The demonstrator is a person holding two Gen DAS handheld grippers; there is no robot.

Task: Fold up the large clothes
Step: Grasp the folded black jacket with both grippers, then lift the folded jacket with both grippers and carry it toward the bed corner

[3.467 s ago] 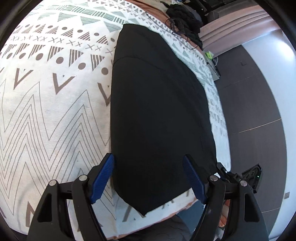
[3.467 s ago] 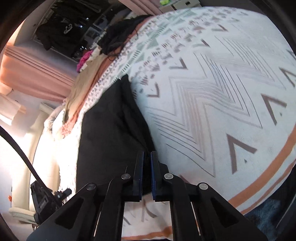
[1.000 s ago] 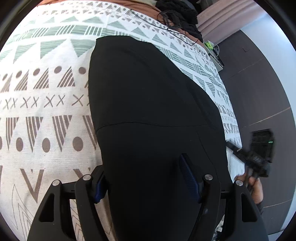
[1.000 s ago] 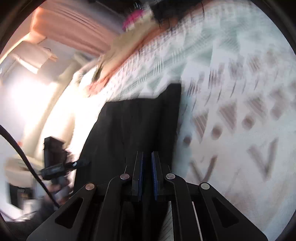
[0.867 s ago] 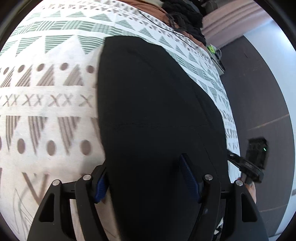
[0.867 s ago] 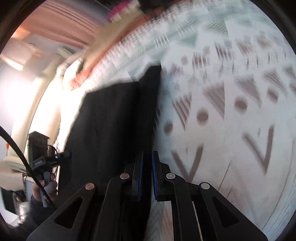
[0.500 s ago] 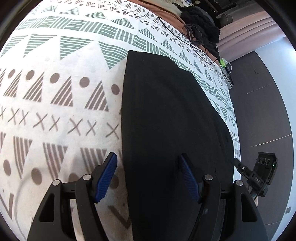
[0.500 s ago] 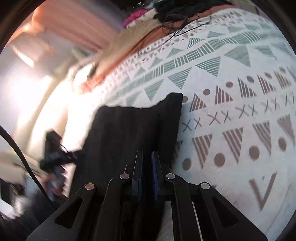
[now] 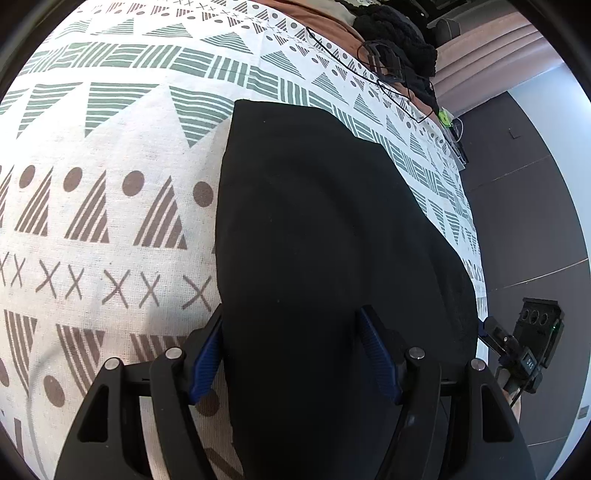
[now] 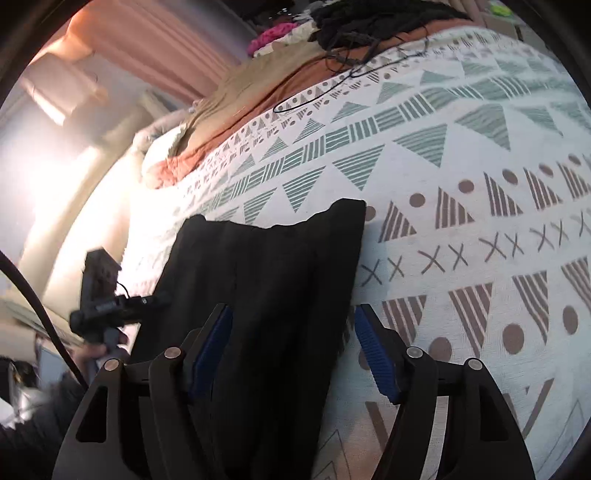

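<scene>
Bedding with a white, green and brown geometric print is seen across both views; the bed (image 9: 110,184) carries a black garment (image 9: 325,229), already folded into a long narrow strip. In the left wrist view the strip runs from the bottom centre up to the upper middle of the frame, its far edge square. A heap of other clothes (image 10: 295,29) lies at the far end of the bed.

Left tool (image 9: 291,354): jaws apart, straddling the near part of the strip, nothing gripped. Right tool (image 10: 291,354): jaws apart, and just opened; half a second ago they were shut on the cloth, which now lies loose between and to the left of the pads.

Key relation: the strip's long axis is noted as running straight away from both tools, so a further fold would likely bring the near end toward the far end. The left tool is judged better centred over the cloth; the right one sits over its right edge.

Against the frame of a second ago, the far edge in the right view is seen laid flat, with ripples in the top layer.
</scene>
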